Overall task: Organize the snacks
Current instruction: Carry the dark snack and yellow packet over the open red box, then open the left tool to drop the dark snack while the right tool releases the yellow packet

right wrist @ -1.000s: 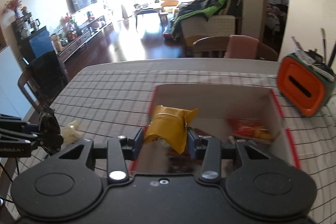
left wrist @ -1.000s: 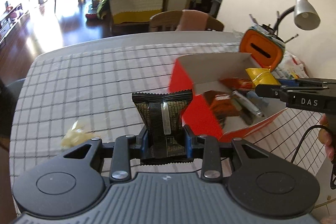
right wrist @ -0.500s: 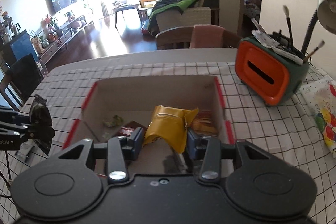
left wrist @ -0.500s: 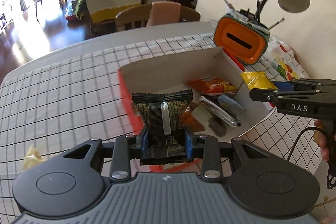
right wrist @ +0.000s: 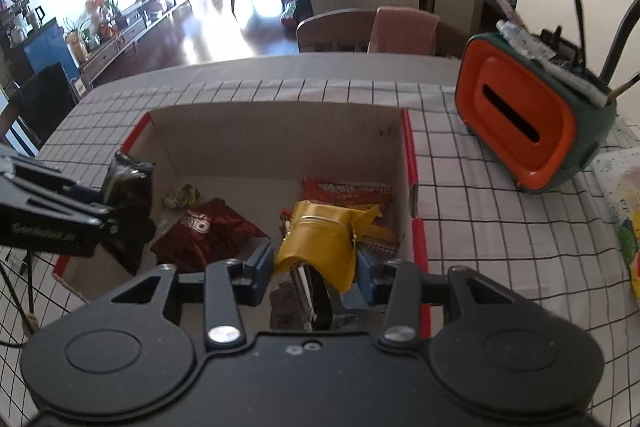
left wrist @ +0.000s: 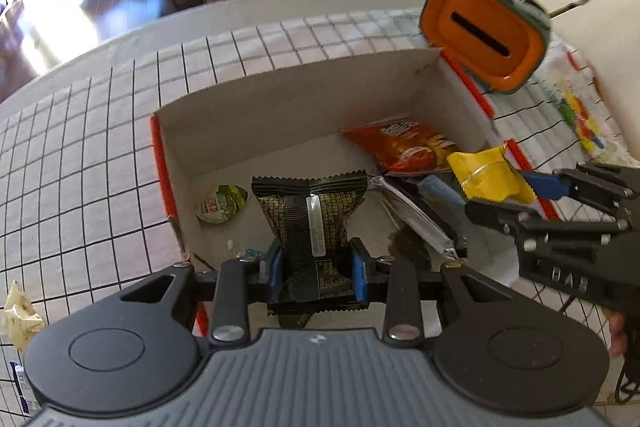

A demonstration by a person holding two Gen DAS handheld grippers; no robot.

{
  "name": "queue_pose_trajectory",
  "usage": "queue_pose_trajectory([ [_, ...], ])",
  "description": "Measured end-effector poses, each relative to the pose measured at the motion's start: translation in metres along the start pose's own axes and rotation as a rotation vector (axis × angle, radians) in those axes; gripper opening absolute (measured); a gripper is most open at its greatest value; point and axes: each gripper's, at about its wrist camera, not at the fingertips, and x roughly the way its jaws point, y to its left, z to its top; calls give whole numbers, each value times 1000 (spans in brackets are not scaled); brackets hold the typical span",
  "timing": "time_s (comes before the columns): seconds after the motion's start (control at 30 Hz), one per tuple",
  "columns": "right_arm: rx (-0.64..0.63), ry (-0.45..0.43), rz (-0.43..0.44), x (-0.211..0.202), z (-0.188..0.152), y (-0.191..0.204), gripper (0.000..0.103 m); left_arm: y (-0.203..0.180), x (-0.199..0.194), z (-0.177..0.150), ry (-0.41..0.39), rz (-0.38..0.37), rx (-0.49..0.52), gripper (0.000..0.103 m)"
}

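Both wrist cameras sit close above the red box (left wrist: 162, 163) (right wrist: 408, 147), peering in from opposite sides, sharing its interior.

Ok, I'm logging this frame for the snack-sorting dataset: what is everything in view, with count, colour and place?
box: 1, red outside, on the checked tablecloth
black packet: 1, held over the box
yellow packet: 1, held over the box
orange packet: 1, in the box
dark red packet: 1, in the box
green packet: 1, small, in the box
holder: 1, orange and green, right of the box
crumpled wrapper: 1, pale yellow, left of the box
left tool: black, gripping the black packet
right tool: black, gripping the yellow packet
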Motion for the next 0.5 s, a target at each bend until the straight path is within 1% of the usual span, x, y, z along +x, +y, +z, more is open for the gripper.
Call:
queue_pose_trajectory([
  [0.2,-39,52,1,23,3,4,42,4,25,18,78,22,-40,32],
  [0.37,-43,88,-9,37,4,4,42,3,40,25,121,35,-51,33],
  [0.43,-47,96,-7,41,4,5,42,2,46,27,151,35,-53,33],
  [0.5,-51,101,-10,42,3,6,42,1,50,28,160,37,-60,33],
])
